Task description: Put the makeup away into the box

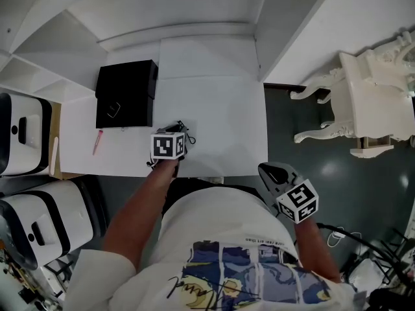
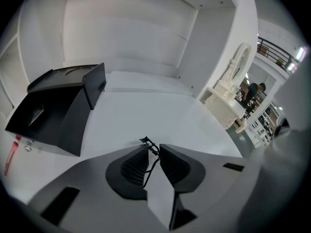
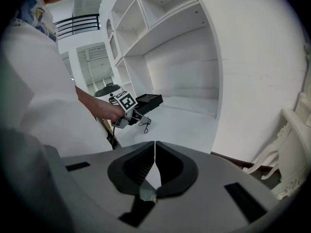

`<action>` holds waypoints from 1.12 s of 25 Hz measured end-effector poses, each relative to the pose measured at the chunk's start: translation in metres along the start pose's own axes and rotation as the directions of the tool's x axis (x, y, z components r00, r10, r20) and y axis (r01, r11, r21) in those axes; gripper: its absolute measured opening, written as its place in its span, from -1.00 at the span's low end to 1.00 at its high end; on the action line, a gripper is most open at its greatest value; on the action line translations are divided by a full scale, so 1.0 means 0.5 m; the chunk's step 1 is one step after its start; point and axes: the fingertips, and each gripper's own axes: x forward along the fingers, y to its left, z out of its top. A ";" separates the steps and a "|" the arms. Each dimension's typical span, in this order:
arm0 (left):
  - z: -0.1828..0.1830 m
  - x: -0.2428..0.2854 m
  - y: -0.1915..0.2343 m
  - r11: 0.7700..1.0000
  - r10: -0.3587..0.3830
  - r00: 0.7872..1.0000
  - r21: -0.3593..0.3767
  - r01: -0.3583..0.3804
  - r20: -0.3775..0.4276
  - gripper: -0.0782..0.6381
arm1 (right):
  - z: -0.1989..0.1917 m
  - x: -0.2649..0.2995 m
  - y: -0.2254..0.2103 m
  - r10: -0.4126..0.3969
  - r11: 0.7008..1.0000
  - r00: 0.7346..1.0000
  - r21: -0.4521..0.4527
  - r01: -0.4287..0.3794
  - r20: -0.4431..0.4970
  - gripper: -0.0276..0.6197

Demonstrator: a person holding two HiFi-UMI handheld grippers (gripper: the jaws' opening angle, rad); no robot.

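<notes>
A black box (image 1: pixel 126 94) stands on the white table (image 1: pixel 214 96), left of centre; in the left gripper view the box (image 2: pixel 53 106) shows a flap raised on its right side. My left gripper (image 1: pixel 181 135) hovers at the table's near edge, right of the box. It is shut on a thin black wire makeup tool (image 2: pixel 146 142), whose loops dangle below it in the right gripper view (image 3: pixel 144 124). A pink makeup stick (image 1: pixel 97 141) lies in front of the box. My right gripper (image 1: pixel 269 170) is off the table's right corner, shut (image 3: pixel 154 147) with nothing in it.
White shelving rises behind and to the left of the table. Two white-and-black machines (image 1: pixel 26 135) stand at the far left. An ornate white chair (image 1: pixel 369 102) sits on the dark floor to the right.
</notes>
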 end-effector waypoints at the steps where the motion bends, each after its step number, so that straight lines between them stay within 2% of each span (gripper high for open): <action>1: 0.001 -0.003 -0.002 1.000 -0.007 1.000 0.008 0.007 0.004 -0.55 | 0.001 0.002 0.001 0.003 1.000 1.000 -0.001 -0.003 0.002 -0.83; 11: 0.029 -0.061 -0.037 0.993 -0.107 0.990 0.057 0.102 0.089 -0.63 | 0.018 0.026 0.014 0.029 0.999 1.000 -0.014 -0.028 0.012 -0.83; 13: 0.035 -0.076 -0.040 0.991 -0.122 0.987 0.072 0.115 0.104 -0.73 | 0.021 0.031 0.019 0.033 0.999 0.999 -0.019 -0.032 0.012 -0.83; 23: 0.065 -0.159 -0.028 0.979 -0.171 0.972 0.135 0.150 0.162 -0.73 | 0.046 0.061 0.051 0.049 0.998 0.999 -0.049 -0.048 0.010 -0.83; 28: 0.095 -0.233 -0.010 0.968 -0.187 0.960 0.207 0.144 0.207 -0.73 | 0.062 0.086 0.080 0.061 0.997 0.998 -0.057 -0.060 0.010 -0.83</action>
